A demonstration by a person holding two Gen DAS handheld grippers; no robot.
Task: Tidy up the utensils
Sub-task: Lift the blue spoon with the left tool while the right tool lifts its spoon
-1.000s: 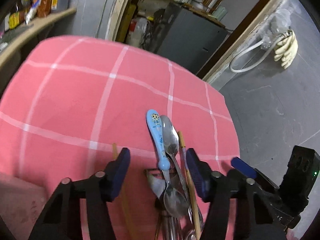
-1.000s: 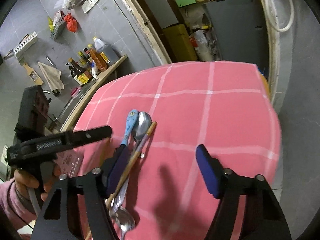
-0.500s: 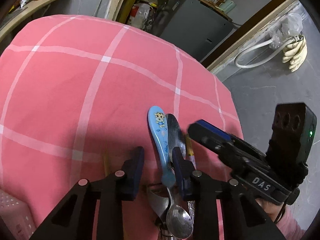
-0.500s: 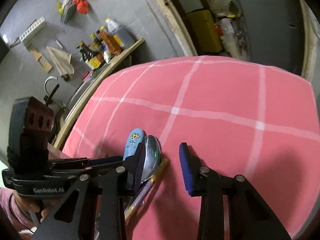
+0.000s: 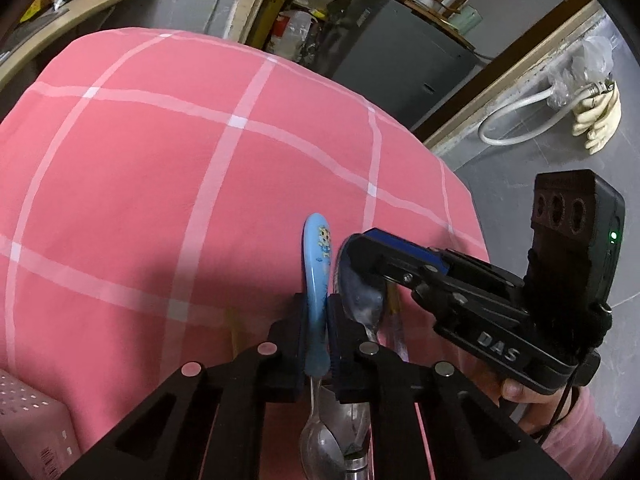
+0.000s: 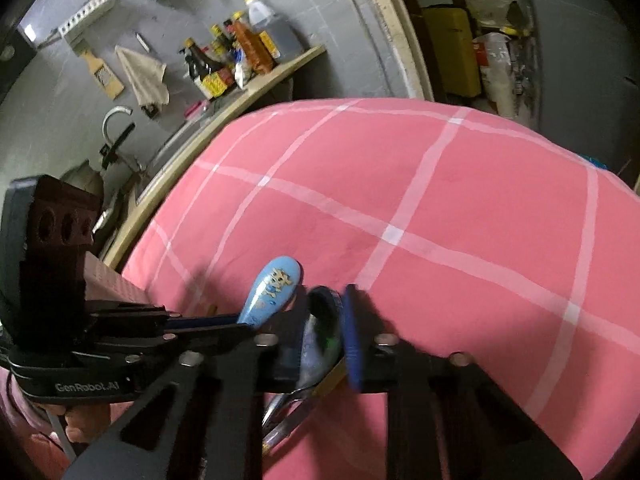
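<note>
A spoon with a light-blue cartoon handle (image 5: 316, 276) lies on the pink checked tablecloth (image 5: 160, 184). My left gripper (image 5: 318, 320) is closing, and its pads press on both sides of that blue handle. Right beside it lies a metal spoon (image 5: 362, 296). My right gripper (image 6: 323, 340) comes in from the right, also closing, with the metal spoon's bowl (image 6: 322, 332) pinched between its pads. In the right wrist view the blue handle (image 6: 274, 286) sticks out of the left gripper (image 6: 240, 322). A brown stick-like utensil (image 5: 394, 308) lies under the metal spoon.
More metal utensils (image 5: 340, 440) lie in a heap below the left fingers. A pink perforated basket (image 5: 28, 420) stands at the near left. A wooden chopstick (image 5: 236, 332) lies left of the heap. The table edge drops to grey floor (image 5: 520, 208) on the right.
Both grippers went from wide open to closed: the left onto the blue handle, the right onto the metal spoon. The right gripper swung in from the right to beside the left one.
</note>
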